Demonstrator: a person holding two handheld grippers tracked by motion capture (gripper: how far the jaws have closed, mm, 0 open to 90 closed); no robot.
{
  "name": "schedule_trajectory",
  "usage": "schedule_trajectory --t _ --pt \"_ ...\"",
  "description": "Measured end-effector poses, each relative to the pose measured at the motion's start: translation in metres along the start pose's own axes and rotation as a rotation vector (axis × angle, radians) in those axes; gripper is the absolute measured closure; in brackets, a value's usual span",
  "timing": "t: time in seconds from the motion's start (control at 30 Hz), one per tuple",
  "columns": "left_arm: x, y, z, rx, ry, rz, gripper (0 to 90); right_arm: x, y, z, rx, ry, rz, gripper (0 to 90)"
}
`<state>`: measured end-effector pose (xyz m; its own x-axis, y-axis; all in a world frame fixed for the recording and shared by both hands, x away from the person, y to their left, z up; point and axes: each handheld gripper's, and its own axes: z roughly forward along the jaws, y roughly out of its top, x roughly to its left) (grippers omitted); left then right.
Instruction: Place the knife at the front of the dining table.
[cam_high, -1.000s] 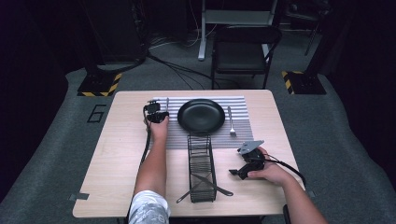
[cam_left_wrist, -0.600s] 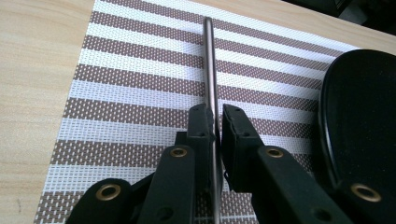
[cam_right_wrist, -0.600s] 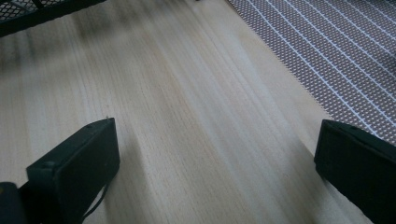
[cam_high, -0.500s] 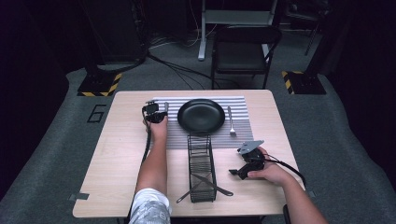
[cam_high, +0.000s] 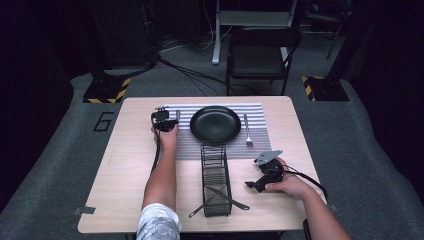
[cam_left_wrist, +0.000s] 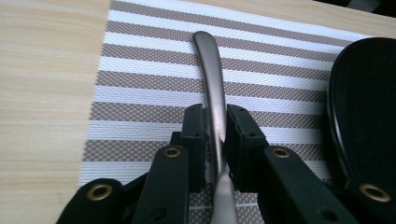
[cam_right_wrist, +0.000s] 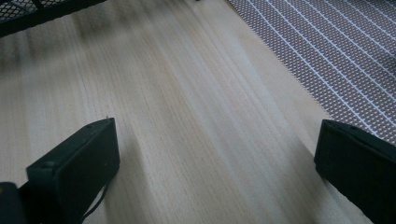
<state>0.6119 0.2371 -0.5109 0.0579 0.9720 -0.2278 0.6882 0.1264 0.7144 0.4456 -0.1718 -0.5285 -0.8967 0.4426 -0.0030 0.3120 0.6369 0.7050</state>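
Observation:
A black plate (cam_high: 215, 123) sits in the middle of a striped placemat (cam_high: 257, 117), and a fork (cam_high: 247, 131) lies to its right. Left of the plate, a metal utensil (cam_left_wrist: 209, 70) lies flat on the mat (cam_left_wrist: 140, 93). My left gripper (cam_high: 166, 119) (cam_left_wrist: 215, 119) has that handle between its jaws; they have just been opening, and a thin gap shows beside the left pad. My right gripper (cam_high: 254, 184) (cam_right_wrist: 215, 154) rests low on bare wood at the near right, jaws wide apart with nothing between them.
A black wire rack (cam_high: 215, 172) stands lengthwise in front of the plate, with a knife and another utensil (cam_high: 222, 197) lying across its near end. Its edge (cam_right_wrist: 42, 11) lies just ahead of the right gripper. A chair (cam_high: 260, 52) stands behind the table.

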Motion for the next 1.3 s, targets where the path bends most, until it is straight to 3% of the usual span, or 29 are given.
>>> schedule_trajectory --t 0.23,0.5,0.9,1.03,1.3 --pt "0.015 0.001 -0.016 -0.027 -0.001 -0.039 66.7 0.000 0.000 0.000 0.000 -0.001 0.000 0.0" --pt "0.021 -0.001 -0.035 -0.037 -0.032 -0.041 57.5 0.000 0.000 0.000 -0.002 -0.001 -0.004 0.0" --pt "0.022 -0.002 -0.075 -0.032 -0.088 0.030 51.1 0.000 0.000 0.000 -0.004 -0.003 -0.006 0.0" --pt "0.023 -0.006 -0.095 -0.047 -0.115 0.028 50.5 0.000 0.000 0.000 -0.004 -0.003 -0.007 0.0" --pt "0.025 -0.014 -0.120 -0.053 -0.126 0.063 49.4 0.000 0.001 0.001 -0.004 -0.005 -0.005 0.0"
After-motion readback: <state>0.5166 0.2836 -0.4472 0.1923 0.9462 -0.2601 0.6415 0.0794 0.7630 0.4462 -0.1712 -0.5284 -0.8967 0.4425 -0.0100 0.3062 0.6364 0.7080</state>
